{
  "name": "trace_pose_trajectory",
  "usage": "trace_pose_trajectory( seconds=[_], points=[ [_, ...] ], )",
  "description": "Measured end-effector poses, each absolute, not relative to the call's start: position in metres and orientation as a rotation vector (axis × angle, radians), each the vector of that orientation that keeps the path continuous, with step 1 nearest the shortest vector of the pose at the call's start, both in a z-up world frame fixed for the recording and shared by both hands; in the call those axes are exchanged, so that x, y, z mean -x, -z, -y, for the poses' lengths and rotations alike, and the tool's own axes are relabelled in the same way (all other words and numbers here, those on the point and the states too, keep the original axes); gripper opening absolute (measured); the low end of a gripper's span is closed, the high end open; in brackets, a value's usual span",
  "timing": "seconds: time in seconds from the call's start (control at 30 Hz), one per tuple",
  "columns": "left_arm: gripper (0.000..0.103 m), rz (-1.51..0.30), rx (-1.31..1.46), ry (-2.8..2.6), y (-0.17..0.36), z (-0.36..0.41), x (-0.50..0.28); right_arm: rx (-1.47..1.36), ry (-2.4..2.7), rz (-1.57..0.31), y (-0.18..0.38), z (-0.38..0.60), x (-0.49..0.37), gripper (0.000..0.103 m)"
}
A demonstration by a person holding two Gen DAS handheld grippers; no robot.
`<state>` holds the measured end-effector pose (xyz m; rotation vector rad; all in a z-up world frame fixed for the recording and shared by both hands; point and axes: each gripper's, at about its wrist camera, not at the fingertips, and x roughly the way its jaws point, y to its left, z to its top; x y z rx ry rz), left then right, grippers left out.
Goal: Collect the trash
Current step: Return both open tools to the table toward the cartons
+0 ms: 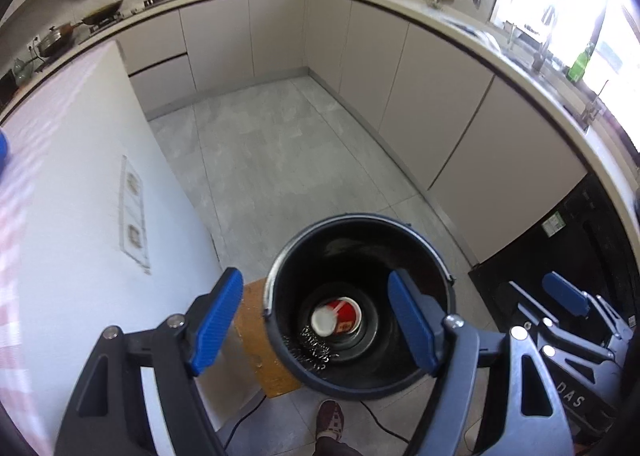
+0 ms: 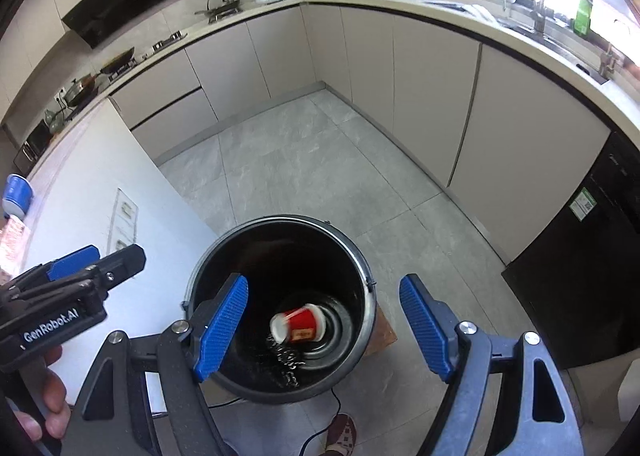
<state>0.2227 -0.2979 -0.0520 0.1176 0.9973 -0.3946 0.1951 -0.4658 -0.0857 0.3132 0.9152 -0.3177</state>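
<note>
A black bucket-like trash bin stands on the grey floor. At its bottom lies a red paper cup on its side, with a dark printed wrapper beside it. My left gripper hovers above the bin's mouth, open, nothing between its blue pads. My right gripper is likewise above the bin, open and empty. Each gripper shows at the edge of the other's view: the right one, the left one held by a hand.
A white island counter rises left of the bin, with a blue cup on it. A wooden board lies under the bin. Beige cabinets line the back and right; a black appliance stands right. A shoe and a cable lie near.
</note>
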Motion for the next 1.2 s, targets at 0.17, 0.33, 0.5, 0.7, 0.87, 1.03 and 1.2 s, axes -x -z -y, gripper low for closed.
trace_pose_trajectory(
  seconds=[0.17,0.33,0.5,0.7,0.87,1.03,1.2],
  points=[
    [0.077,-0.947,-0.105,0.371,0.018,0.265,-0.214,-0.324,0.315,-0.868,0.050,0.439,-0.184,0.080],
    [0.077,-0.913,-0.094,0.351,-0.010,0.227,-0.208,-0.331,0.287,-0.810,0.012,0.399,-0.176,0.082],
    [0.077,-0.885,-0.080,0.316,-0.026,0.186,-0.199,-0.324,0.242,-0.771,-0.016,0.354,-0.172,0.083],
    [0.077,-0.864,-0.063,0.271,-0.038,0.135,-0.192,-0.305,0.179,-0.746,-0.035,0.290,-0.179,0.084],
    [0.077,-0.849,-0.047,0.239,-0.044,0.087,-0.187,-0.282,0.135,-0.721,-0.050,0.240,-0.189,0.084],
    [0.077,-0.842,-0.024,0.202,-0.043,0.033,-0.185,-0.253,0.094,-0.709,-0.055,0.188,-0.198,0.086],
    [0.077,-0.846,0.009,0.154,-0.037,-0.027,-0.185,-0.226,0.059,-0.698,-0.055,0.131,-0.209,0.088]
  ],
)
